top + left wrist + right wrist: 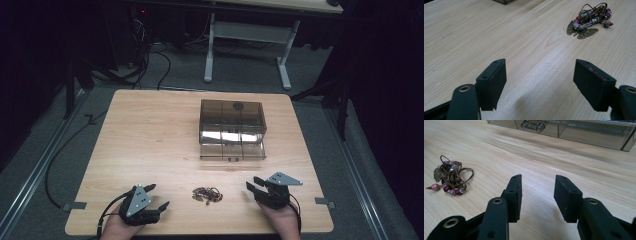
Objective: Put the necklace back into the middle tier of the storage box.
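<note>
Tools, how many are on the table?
2. The left tool sits at the near left edge of the table, open. The right tool sits at the near right edge, also open. The bead necklace lies between them.

Table [150, 135]: pale wood, fine straight grain with darker looping streaks.

Box [232, 127] at the table's middle: smoky grey-brown see-through plastic, a darker round spot on its lid; its pulled-out drawer is clearer, with bright white glare.

Necklace [587, 21] just in front of the box: brown cord, beads in pink, dark red, white and turquoise, some striped; a bronze openwork butterfly pendant and a dull green leaf.

Left gripper [157, 196], well in front of the box: matte black jaws, brass-ringed holes, grey plate on top; a thin reddish line on one pad edge.

Right gripper [252, 183]: same black, same grey plate.

Floor beyond the box: grey carpet, black cables, white desk legs.
</note>
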Demonstrator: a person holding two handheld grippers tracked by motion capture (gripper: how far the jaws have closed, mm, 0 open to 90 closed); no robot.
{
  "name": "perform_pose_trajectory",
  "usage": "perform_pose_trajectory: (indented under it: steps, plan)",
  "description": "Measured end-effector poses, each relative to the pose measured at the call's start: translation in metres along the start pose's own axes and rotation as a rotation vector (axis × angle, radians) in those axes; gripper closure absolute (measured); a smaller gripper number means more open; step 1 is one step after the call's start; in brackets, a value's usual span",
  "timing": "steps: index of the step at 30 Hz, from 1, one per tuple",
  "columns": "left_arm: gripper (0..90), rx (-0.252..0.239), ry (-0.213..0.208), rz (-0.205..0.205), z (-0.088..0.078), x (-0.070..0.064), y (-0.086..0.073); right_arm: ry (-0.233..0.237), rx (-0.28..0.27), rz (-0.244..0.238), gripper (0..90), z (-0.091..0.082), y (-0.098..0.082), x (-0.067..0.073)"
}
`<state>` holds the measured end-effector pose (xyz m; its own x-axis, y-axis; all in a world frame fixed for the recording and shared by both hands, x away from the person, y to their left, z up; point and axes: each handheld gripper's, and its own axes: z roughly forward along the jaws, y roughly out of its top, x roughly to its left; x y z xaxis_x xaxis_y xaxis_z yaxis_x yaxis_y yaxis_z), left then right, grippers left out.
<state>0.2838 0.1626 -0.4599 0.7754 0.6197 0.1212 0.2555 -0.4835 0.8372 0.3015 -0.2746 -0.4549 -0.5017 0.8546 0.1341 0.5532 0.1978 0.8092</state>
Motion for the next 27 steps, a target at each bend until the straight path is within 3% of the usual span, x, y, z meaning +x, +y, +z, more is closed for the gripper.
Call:
perform_pose_trajectory:
  steps: [9, 13, 27]
  plan:
    - [26.9, -0.01, 0.001, 0.001, -0.001, 0.0, 0.0, 0.001, -0.002, -0.014, 59.6, 0.0, 0.0, 0.001]
    - [27.0, -0.007, 0.001, 0.001, -0.001, 0.0, 0.0, 0.023, -0.013, -0.026, 59.5, -0.005, 0.003, 0.005]
    - [27.0, -0.01, 0.001, 0.0, -0.001, 0.0, 0.0, 0.093, 0.016, -0.134, 57.6, 0.005, 0.012, 0.039]
